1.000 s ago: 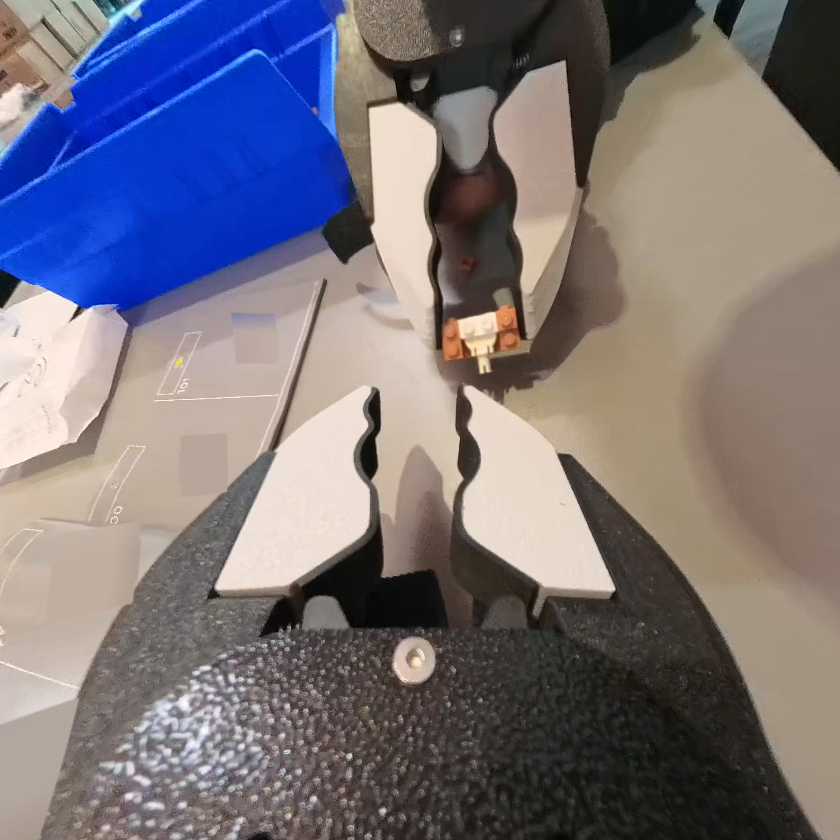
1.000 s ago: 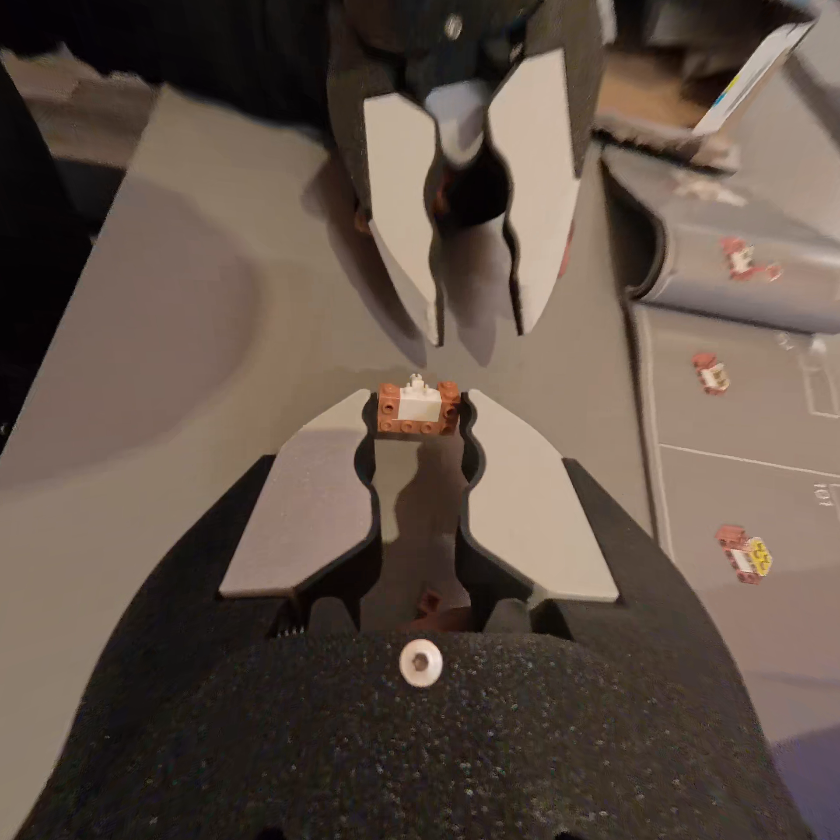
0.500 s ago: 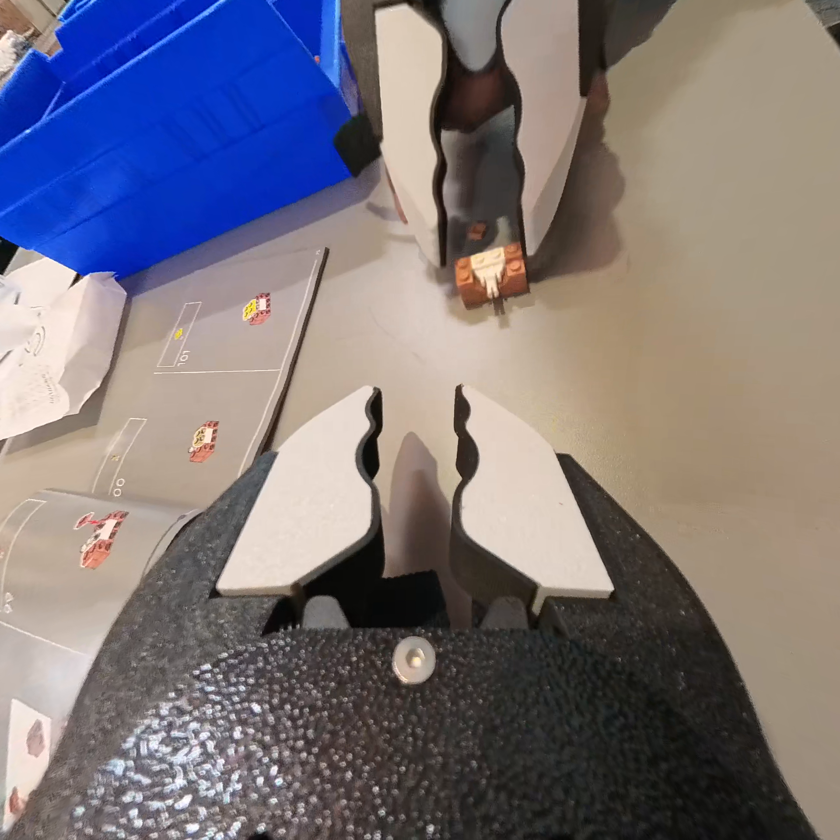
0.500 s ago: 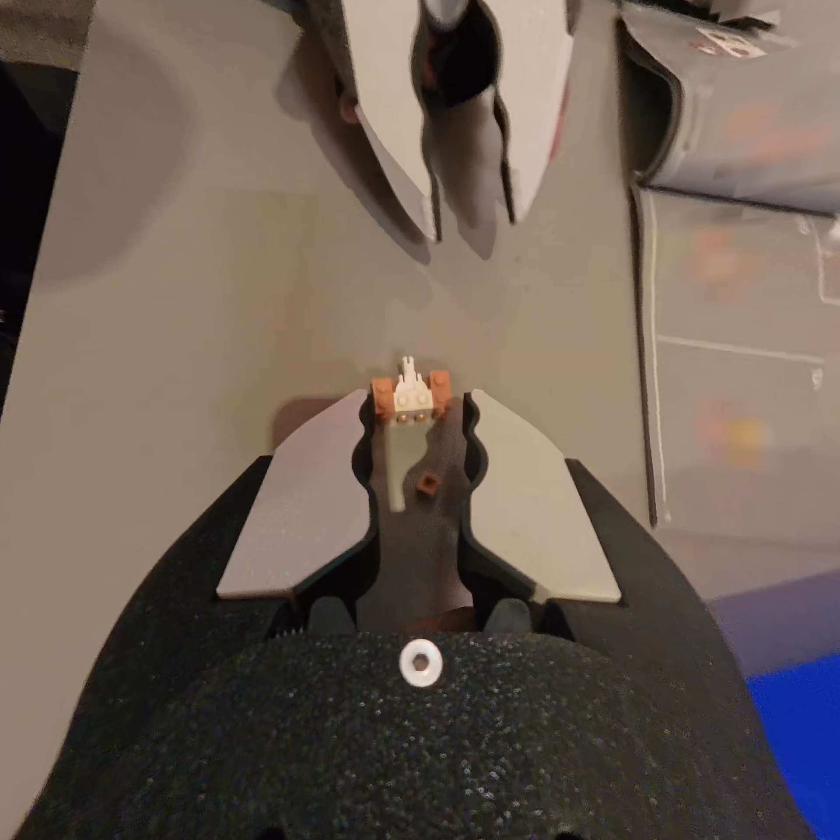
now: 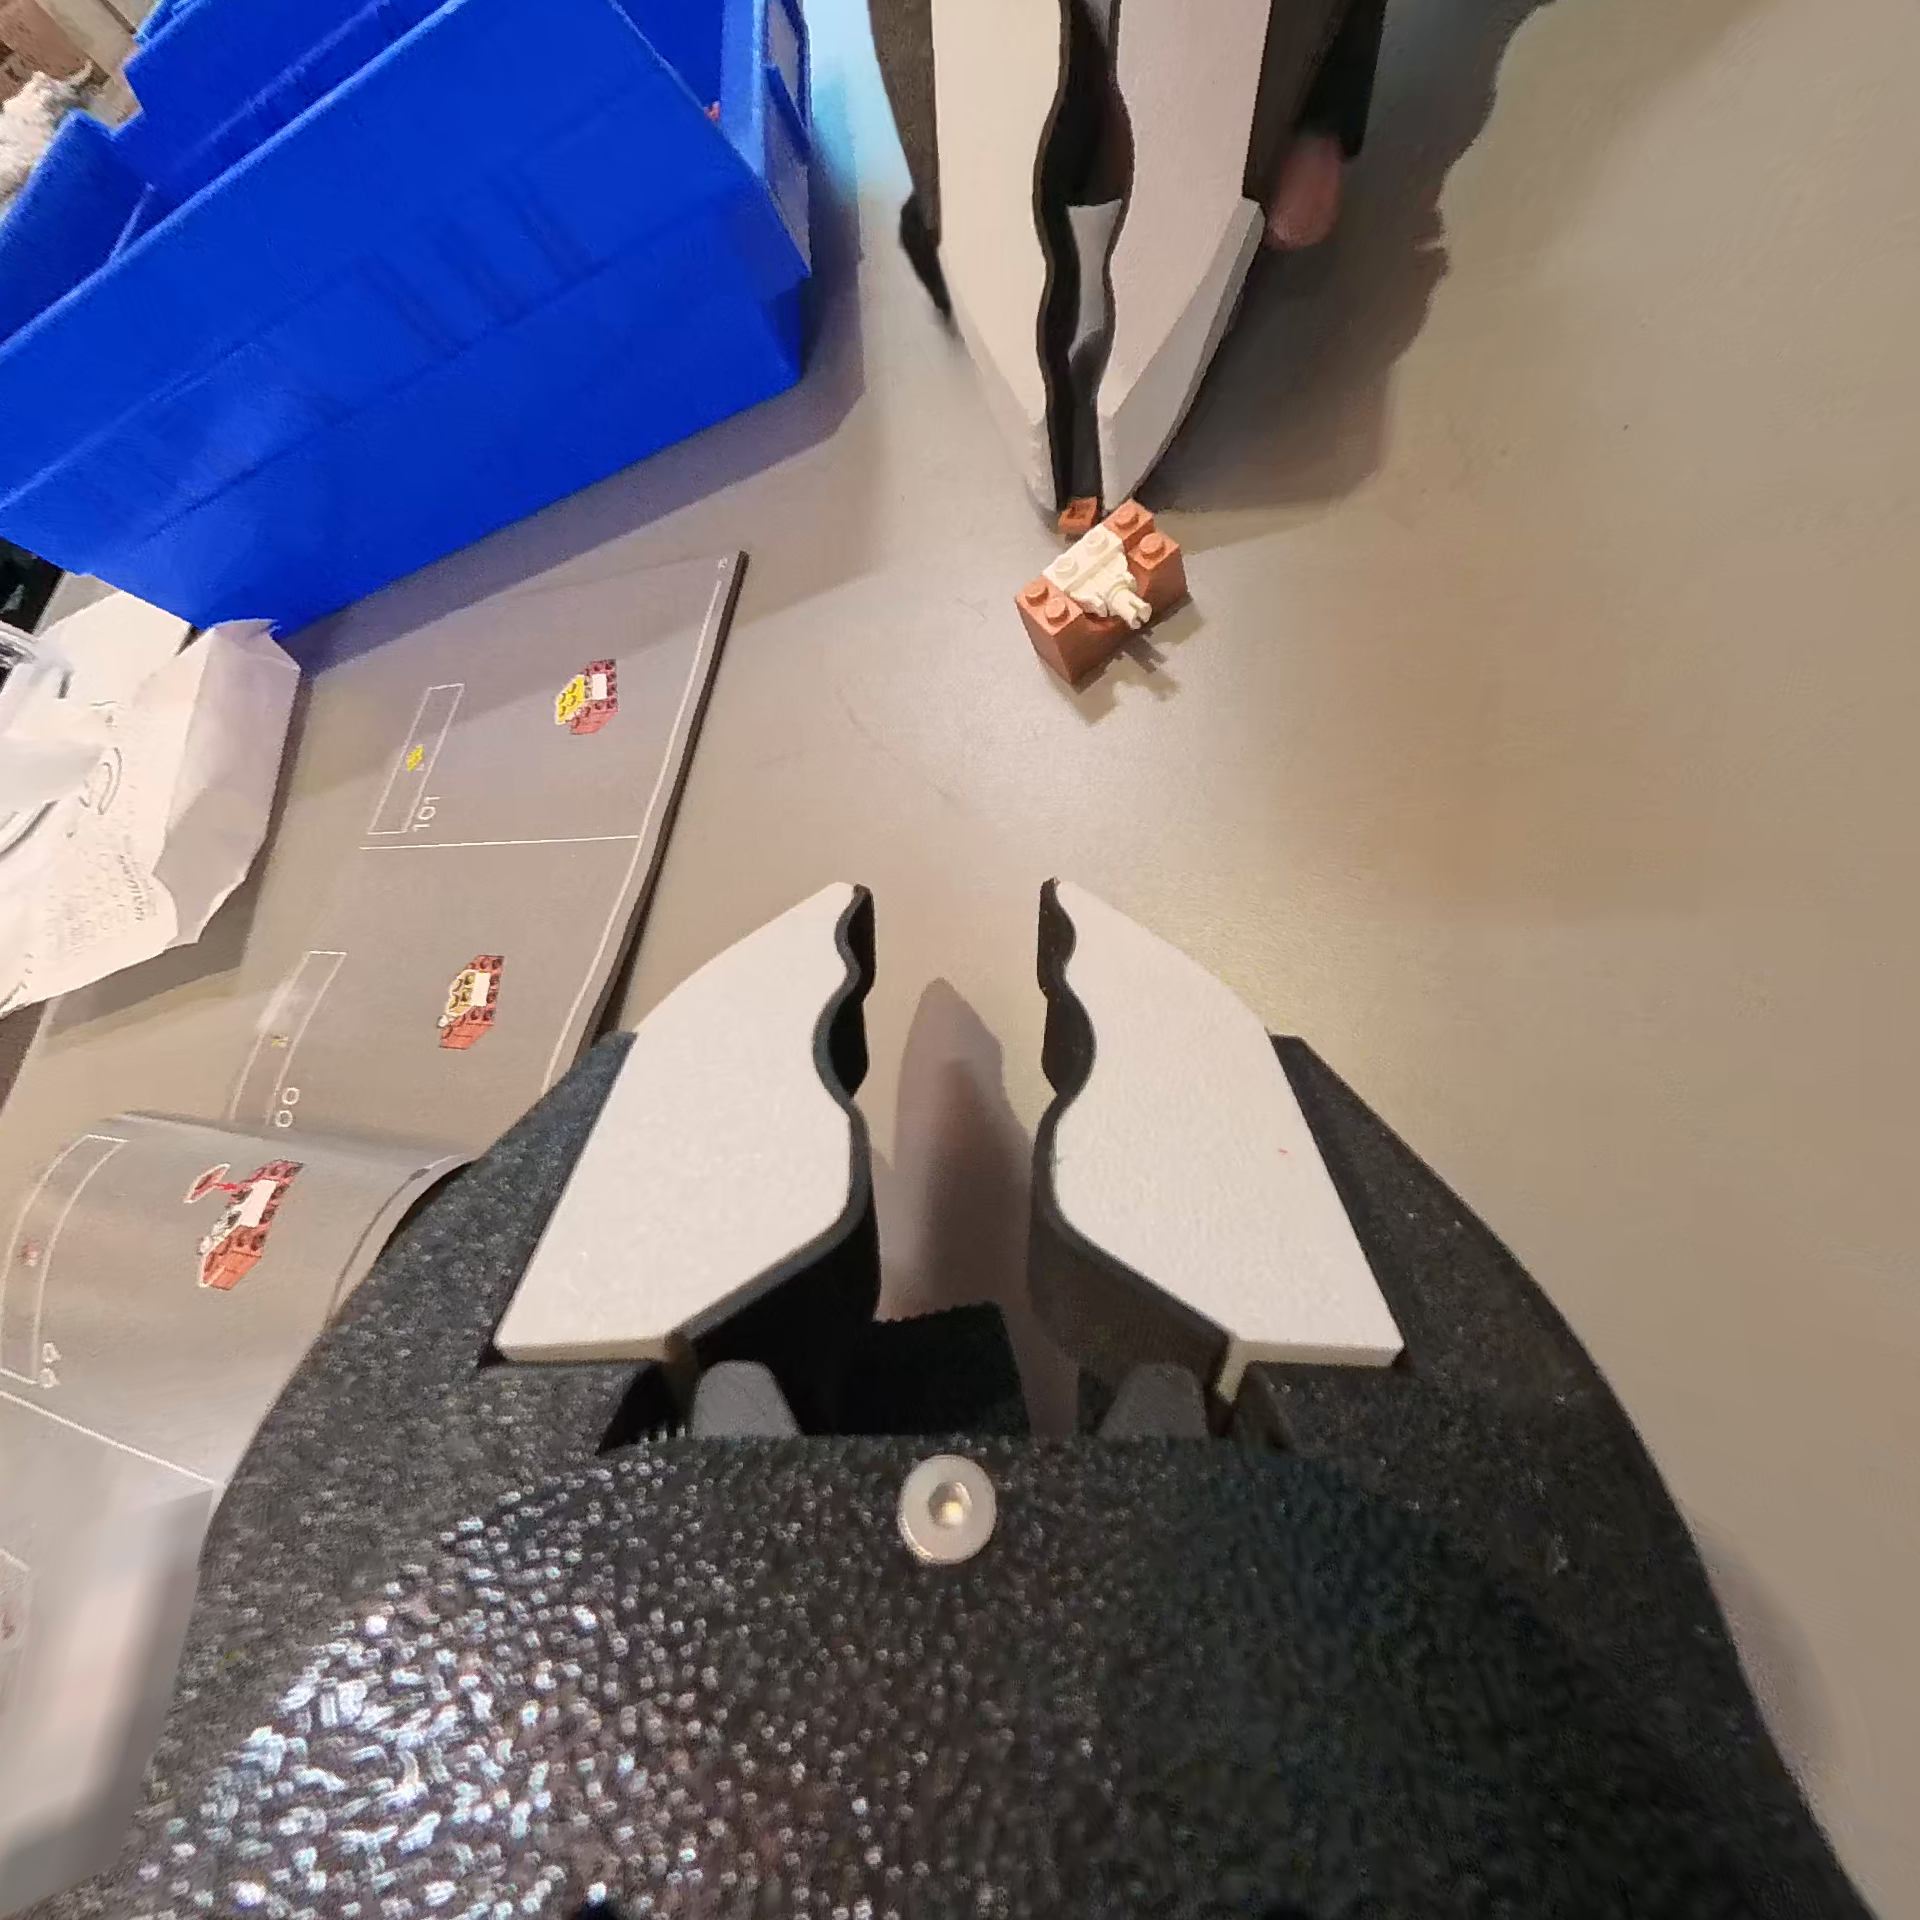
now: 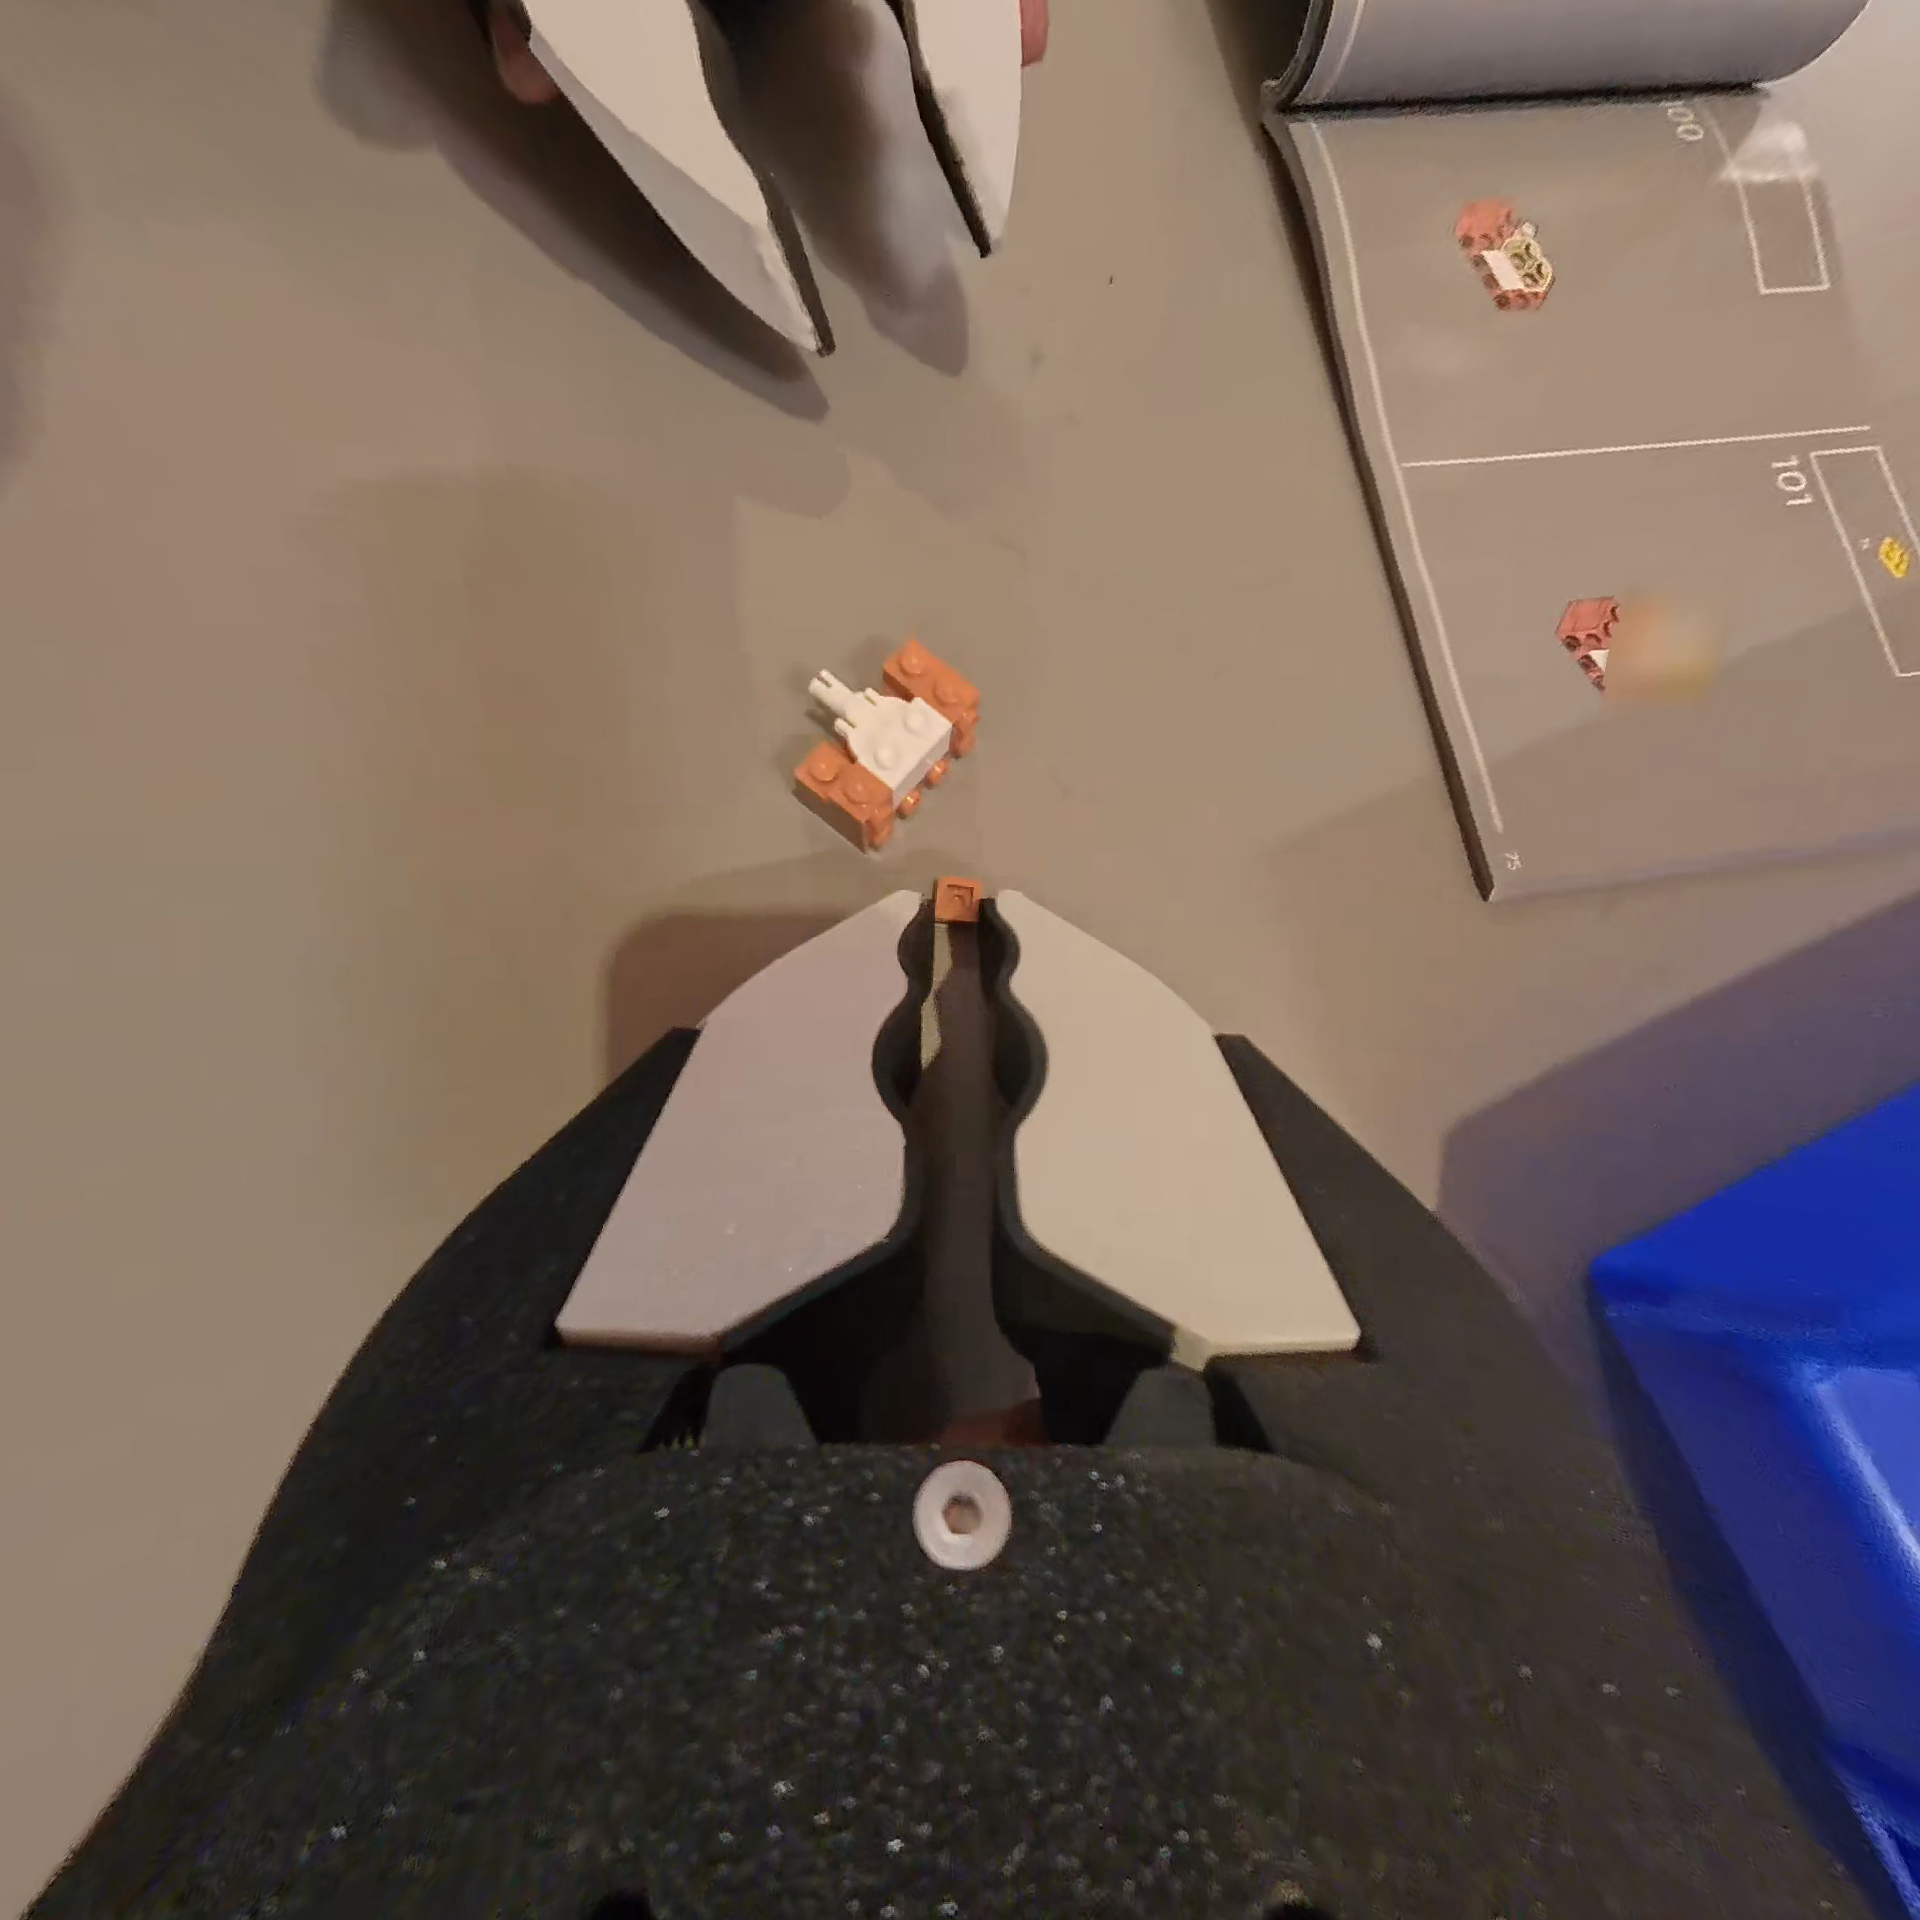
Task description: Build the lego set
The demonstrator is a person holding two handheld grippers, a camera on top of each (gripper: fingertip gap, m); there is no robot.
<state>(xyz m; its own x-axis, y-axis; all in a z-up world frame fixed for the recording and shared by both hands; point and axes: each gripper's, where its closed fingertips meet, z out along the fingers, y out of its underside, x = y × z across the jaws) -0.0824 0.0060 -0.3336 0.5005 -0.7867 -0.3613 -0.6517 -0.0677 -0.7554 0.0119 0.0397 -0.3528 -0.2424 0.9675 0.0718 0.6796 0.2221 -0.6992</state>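
Right gripper [image 6: 958, 902]: tips pinched on a tiny brown single-stud piece [image 6: 957, 900], barely caught at the very ends. Brown-and-white brick assembly [image 6: 886, 740] sits loose on the table [image 6: 312, 623] at 11 o'clock, just beyond. Left gripper [image 5: 948, 899]: spread, nothing in it, far side at 12. Instruction booklet [image 6: 1621, 499] at 2 o'clock.

Risks: the shallow pinch could let the piece twist or pop out; pressing it down on the unheld assembly would likely make that skid or tip.

A workshop bench: blue storage bins [image 5: 395, 270], building-instruction booklet [image 5: 499, 831].
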